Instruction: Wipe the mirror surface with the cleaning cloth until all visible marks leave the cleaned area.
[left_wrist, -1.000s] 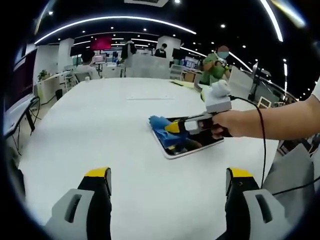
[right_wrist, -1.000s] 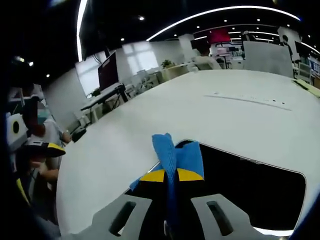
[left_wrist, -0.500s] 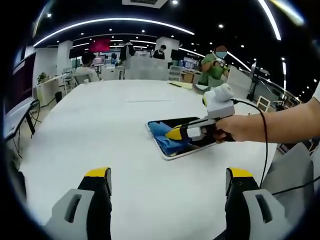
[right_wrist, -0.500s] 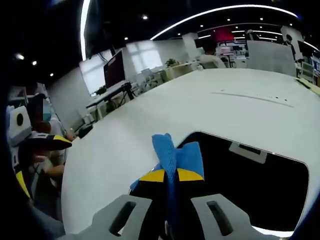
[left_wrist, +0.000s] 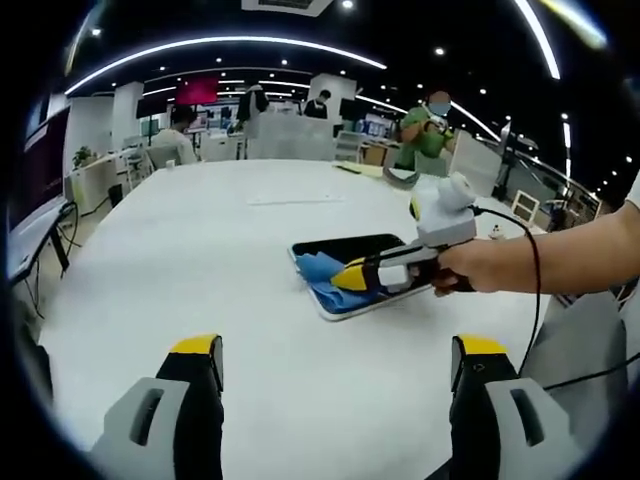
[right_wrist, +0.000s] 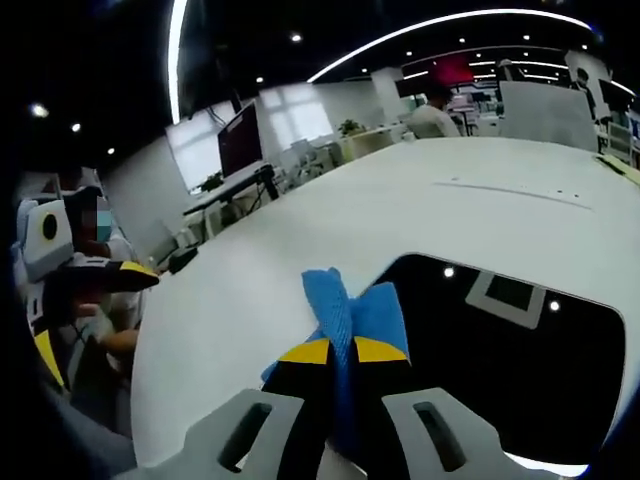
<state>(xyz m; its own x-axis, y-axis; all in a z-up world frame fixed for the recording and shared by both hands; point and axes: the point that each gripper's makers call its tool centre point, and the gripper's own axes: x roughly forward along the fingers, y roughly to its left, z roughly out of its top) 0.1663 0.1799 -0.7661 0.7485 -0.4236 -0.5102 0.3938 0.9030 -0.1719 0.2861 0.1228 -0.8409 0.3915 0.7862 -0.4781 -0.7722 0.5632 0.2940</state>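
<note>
1. Mirror (left_wrist: 345, 262) (right_wrist: 520, 350): a flat rectangle with a white rim and rounded corners, lying on a white table (its dark face reflects ceiling lights).
2. Cloth (left_wrist: 325, 277) (right_wrist: 352, 315): blue, bunched, pressed onto the mirror's near end.

A large white worktop (left_wrist: 180, 260) stands in an open office with curved ceiling light strips (left_wrist: 220, 42), desks, monitors (right_wrist: 240, 140) and bright windows (right_wrist: 290, 115).

Open-plan office, by the look of it: big white table (left_wrist: 200, 250) across the frame's middle, curved strip lights (left_wrist: 220, 42) along the dark ceiling up top. Desks with a monitor (right_wrist: 240, 140) at upper left, seated people (left_wrist: 428, 135) at workstations far back.
</note>
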